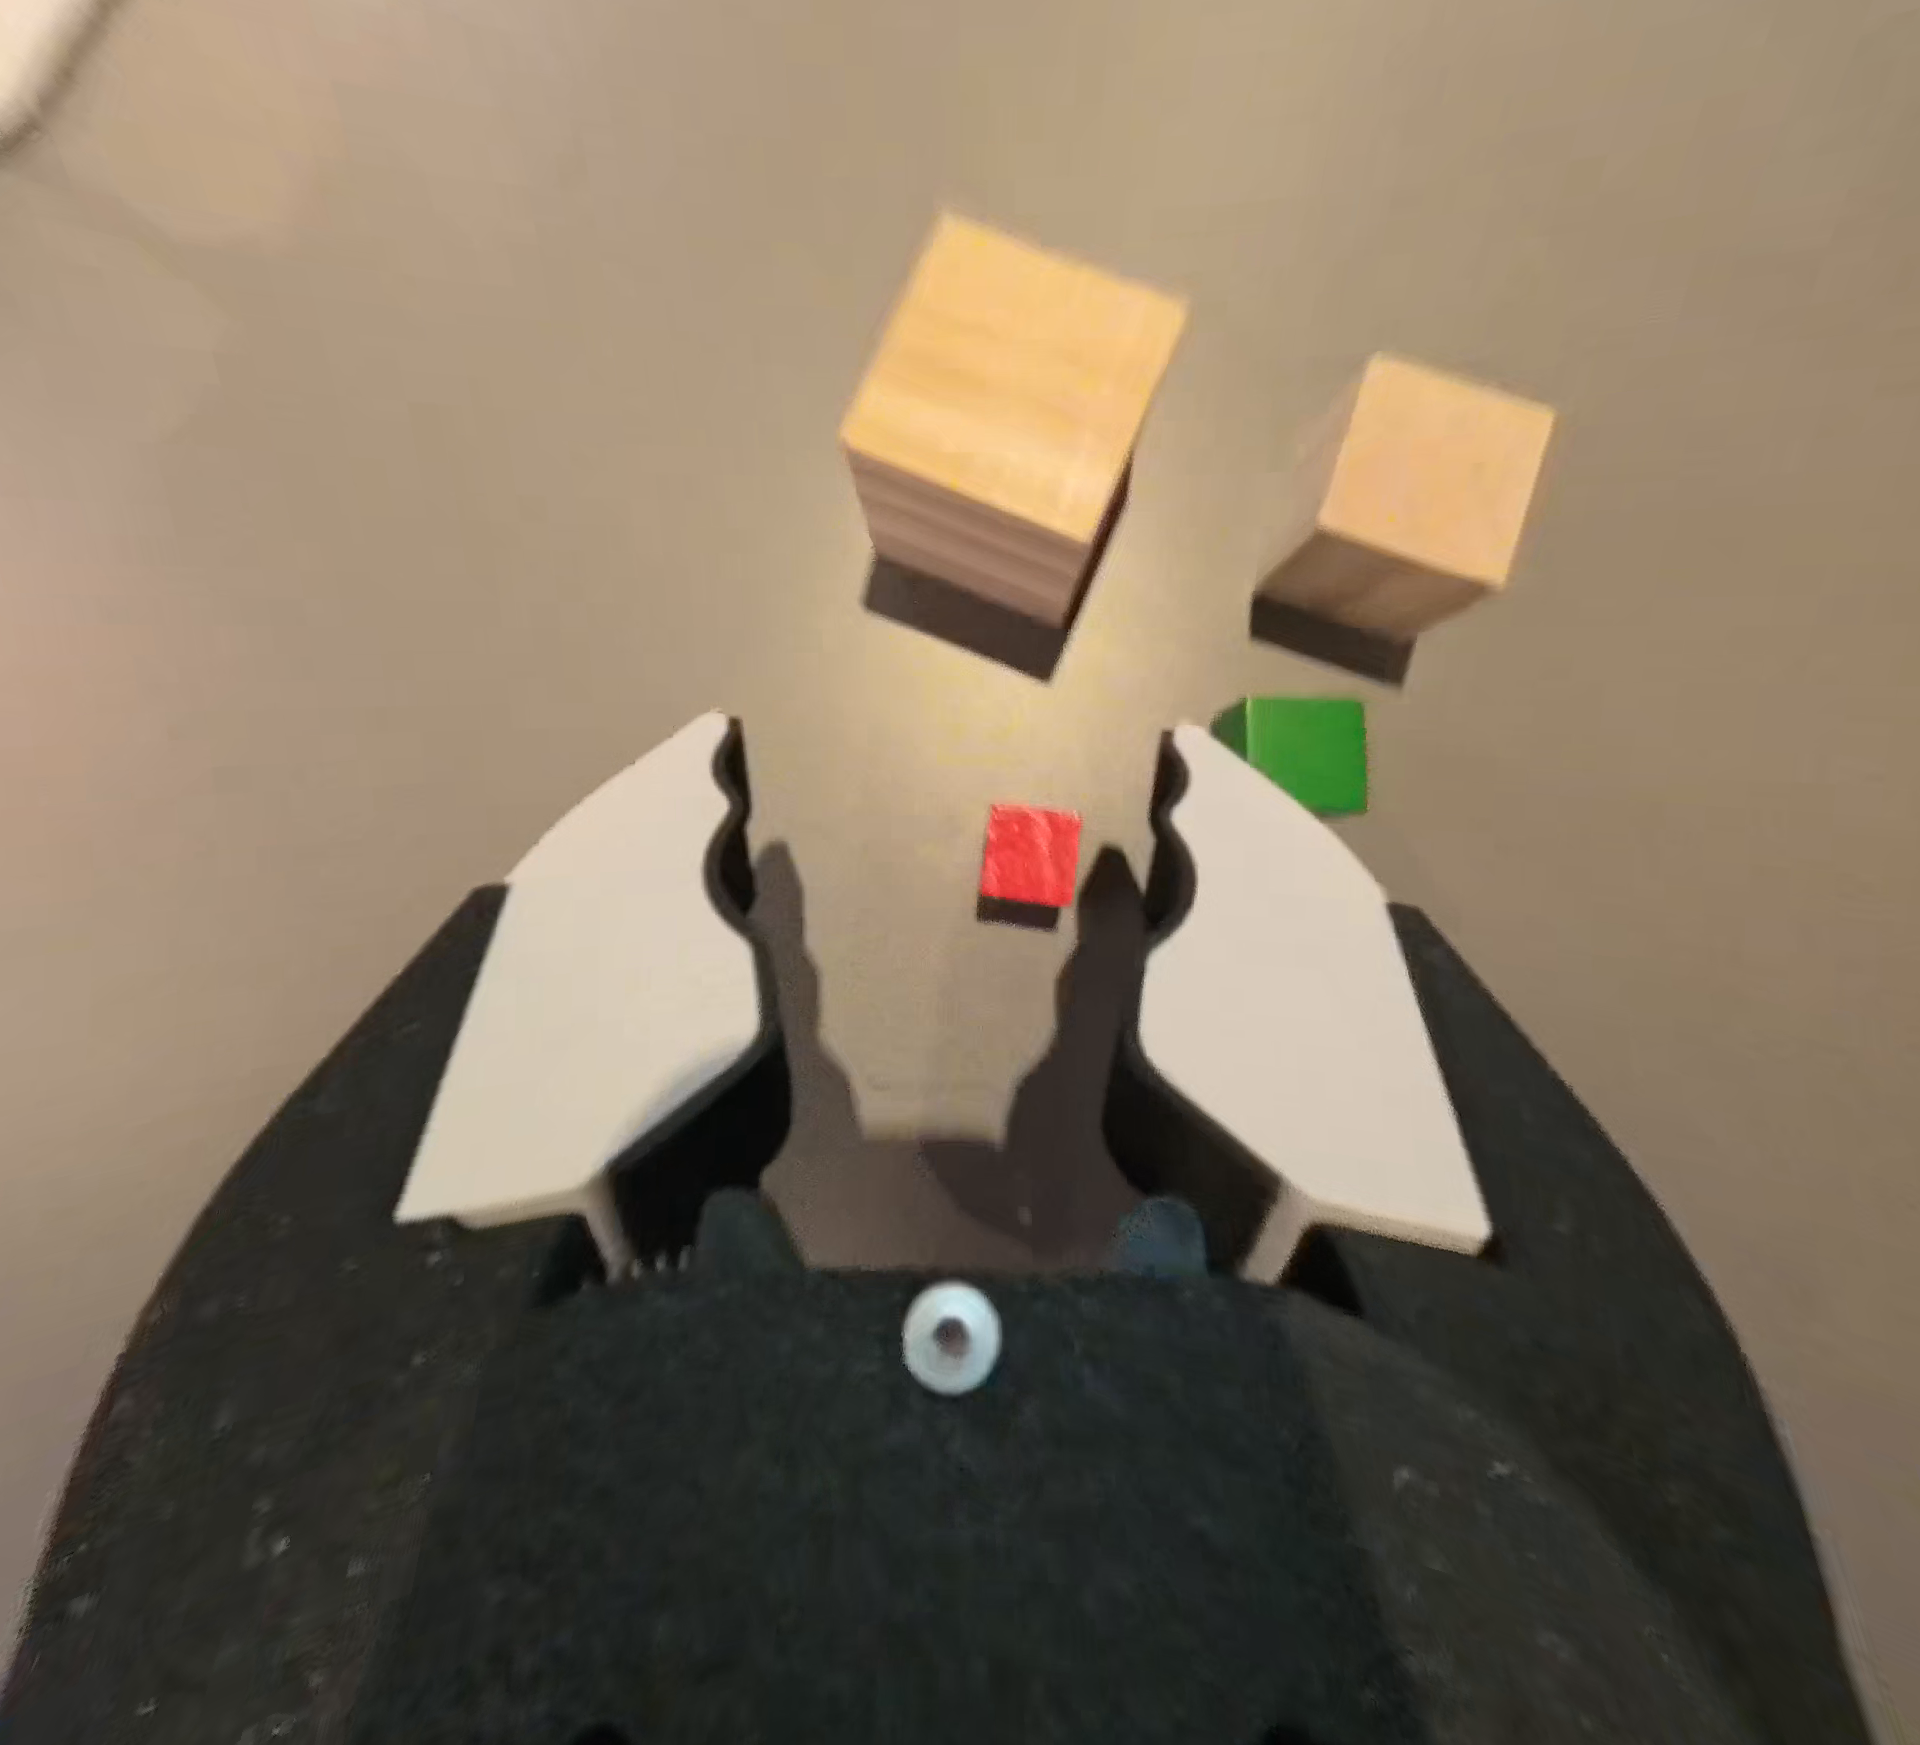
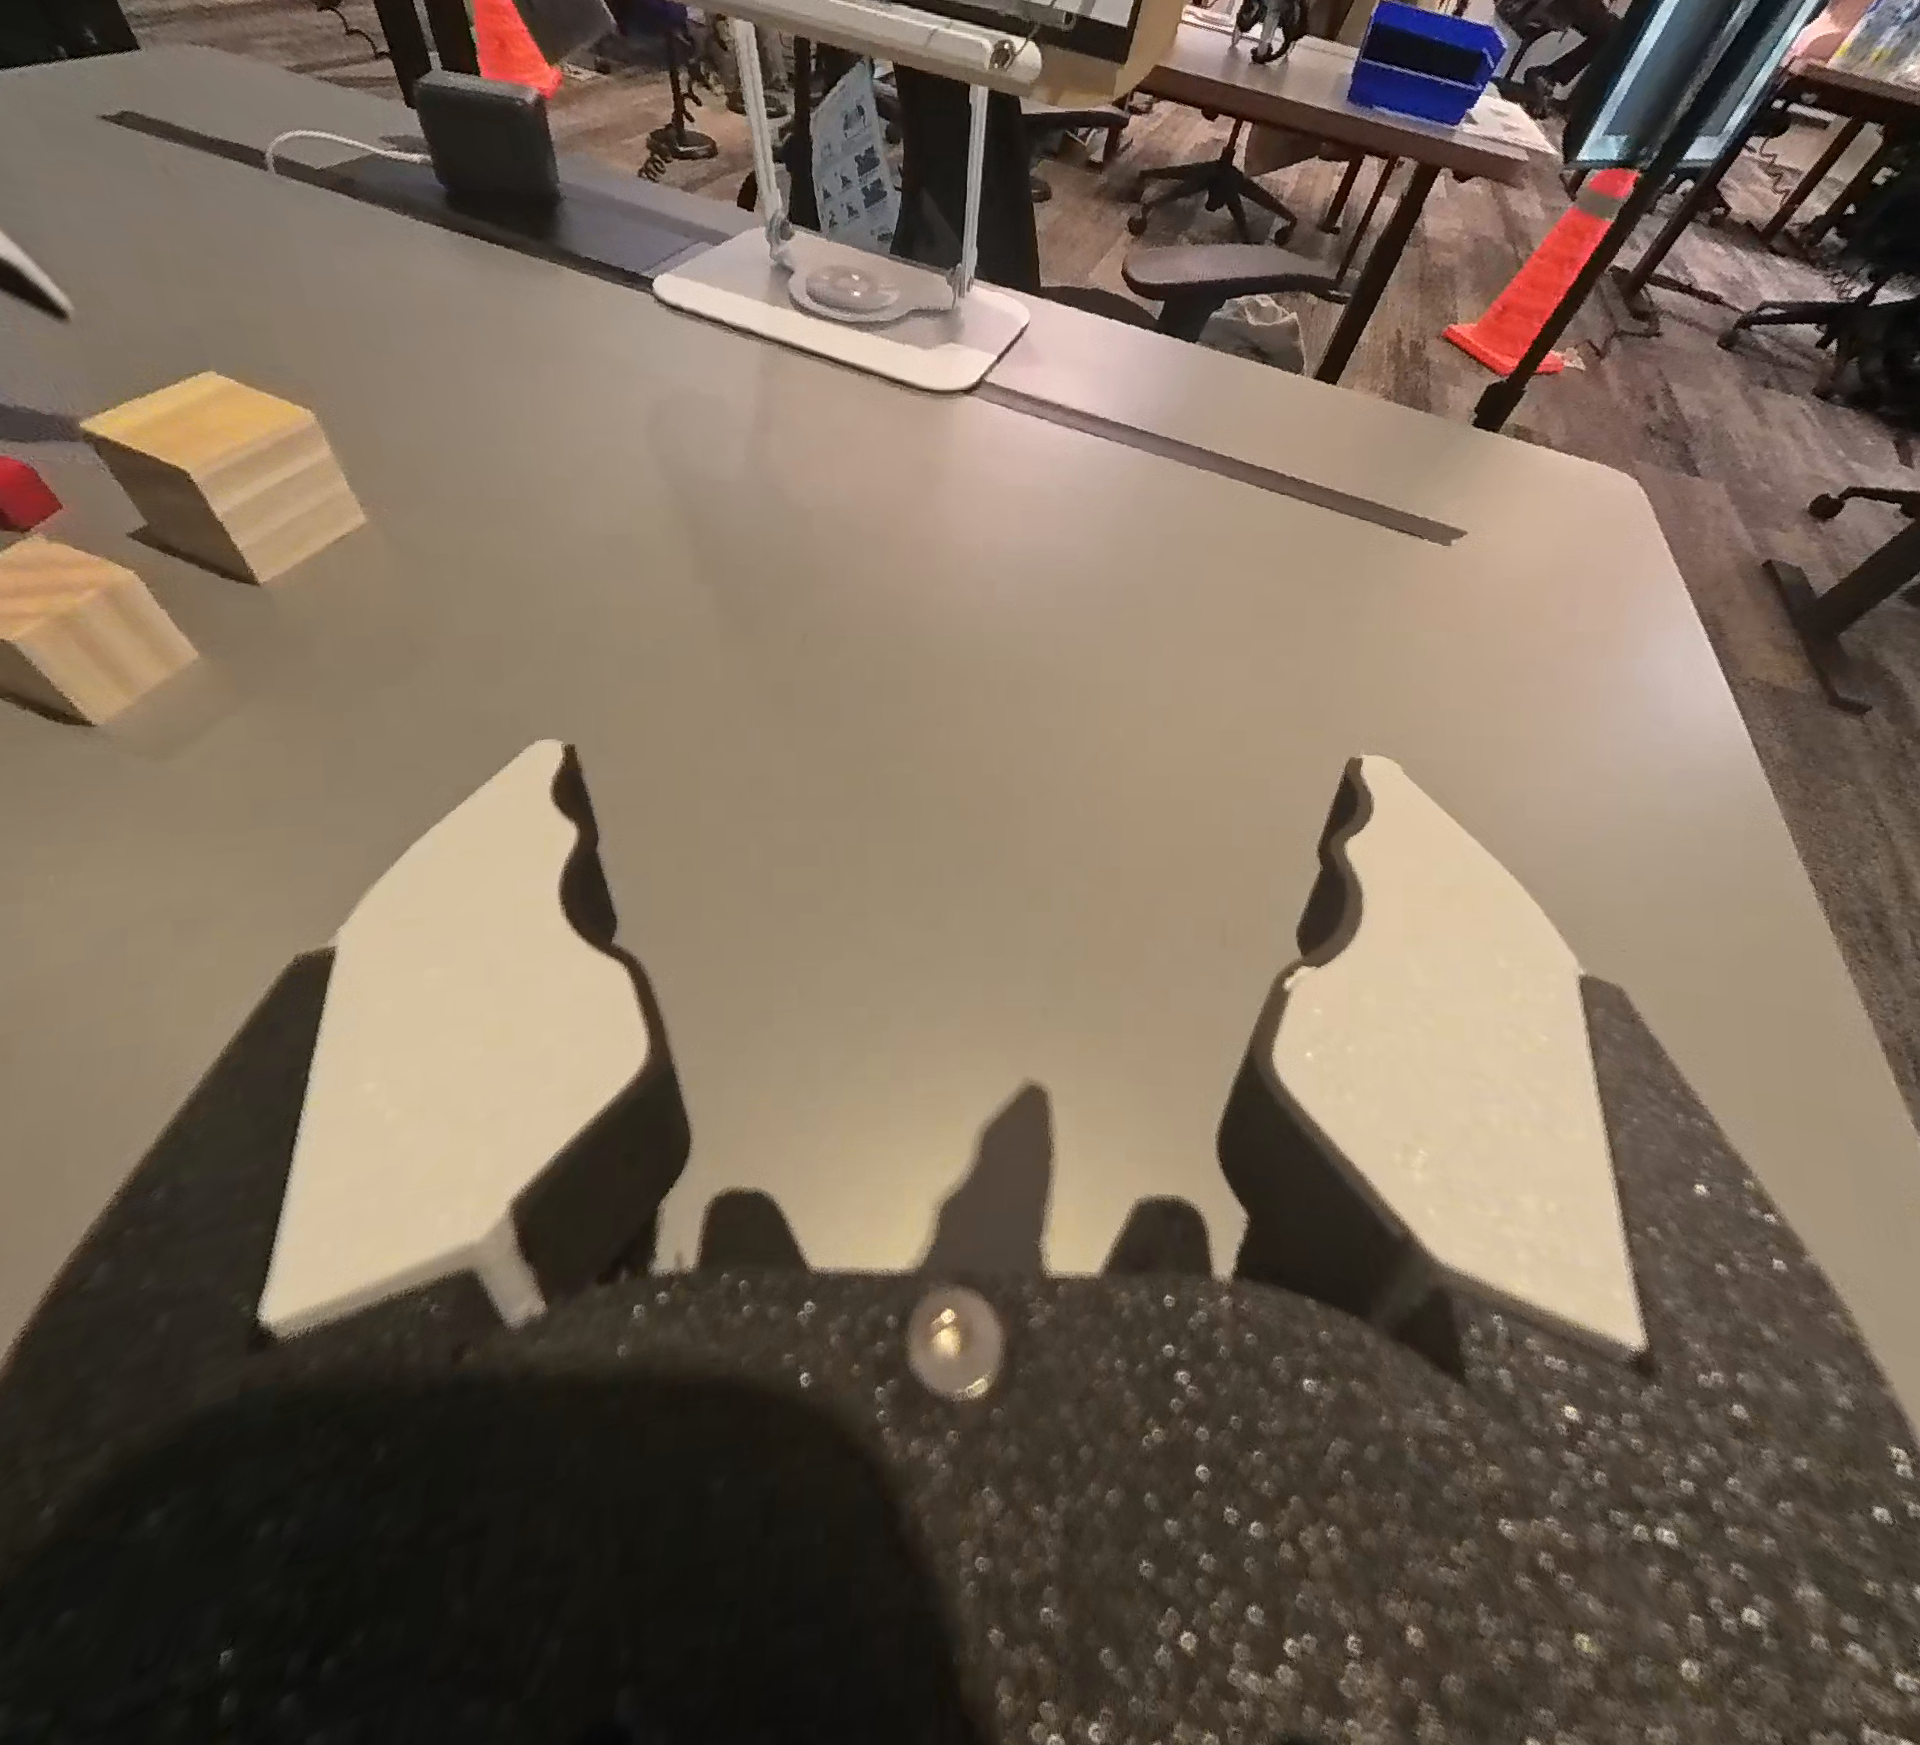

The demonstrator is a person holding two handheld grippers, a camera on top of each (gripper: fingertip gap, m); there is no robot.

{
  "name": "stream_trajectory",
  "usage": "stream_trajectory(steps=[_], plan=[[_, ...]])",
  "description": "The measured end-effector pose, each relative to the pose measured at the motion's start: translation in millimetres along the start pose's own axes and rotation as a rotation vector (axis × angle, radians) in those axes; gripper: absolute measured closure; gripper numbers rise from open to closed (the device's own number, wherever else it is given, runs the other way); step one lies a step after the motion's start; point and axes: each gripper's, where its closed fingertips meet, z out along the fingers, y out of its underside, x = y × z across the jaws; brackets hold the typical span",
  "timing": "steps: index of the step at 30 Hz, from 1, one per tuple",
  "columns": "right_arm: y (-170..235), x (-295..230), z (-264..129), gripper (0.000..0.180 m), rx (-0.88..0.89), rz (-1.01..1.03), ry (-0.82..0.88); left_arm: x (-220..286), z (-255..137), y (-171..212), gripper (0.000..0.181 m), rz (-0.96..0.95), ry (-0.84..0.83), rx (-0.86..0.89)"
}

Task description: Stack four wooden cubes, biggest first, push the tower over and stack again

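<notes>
Four cubes lie apart on the grey table point(image 1: 468, 448). In the left wrist view the biggest plain wooden cube point(image 1: 1013, 402) sits ahead, and a smaller plain wooden cube point(image 1: 1423, 490) is to its right. A green cube point(image 1: 1304, 753) lies partly behind my right finger. A small red cube point(image 1: 1031, 854) lies below, between my fingers. My left gripper point(image 1: 951, 739) is open and empty, above the table. In the right wrist view my right gripper point(image 2: 961, 755) is open and empty over bare table, with the two wooden cubes point(image 2: 223, 485) point(image 2: 78, 625) and the red cube point(image 2: 21, 490) far left.
A tablet on a white stand point(image 2: 847, 303) sits at the table's far edge, with a dark box point(image 2: 488, 137) on a black strip to its left. Beyond the table are chairs, desks, orange cones point(image 2: 1538, 282) and a blue bin point(image 2: 1429, 64).
</notes>
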Motion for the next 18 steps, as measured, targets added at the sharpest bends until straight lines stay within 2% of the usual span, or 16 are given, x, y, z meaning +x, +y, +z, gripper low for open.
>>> stream_trajectory(steps=[1, 5, 8, 13, 18], plan=[[-0.7, 0.4, 2.4, 0.051, 0.001, 0.002, 0.0, -5.3, -5.8, -10.1, 0.099, -0.007, -0.036, 0.073], [-4.5, 1.5, 14.9, 0.05, 0.004, 0.003, 0.001, -18.3, -28.9, -45.0, 0.082, -0.058, -0.128, 0.355], [-8.8, 2.6, 25.2, 0.049, 0.014, 0.006, 0.002, -25.5, -39.9, -55.3, 0.073, -0.114, -0.184, 0.493], [-13.8, 6.5, 45.8, 0.048, 0.026, 0.0, 0.011, -30.7, -49.2, -53.5, 0.066, -0.157, -0.284, 0.609], [-16.3, 12.8, 72.0, 0.047, 0.045, 0.012, 0.026, -30.9, -56.7, -51.9, 0.069, -0.177, -0.343, 0.67]])
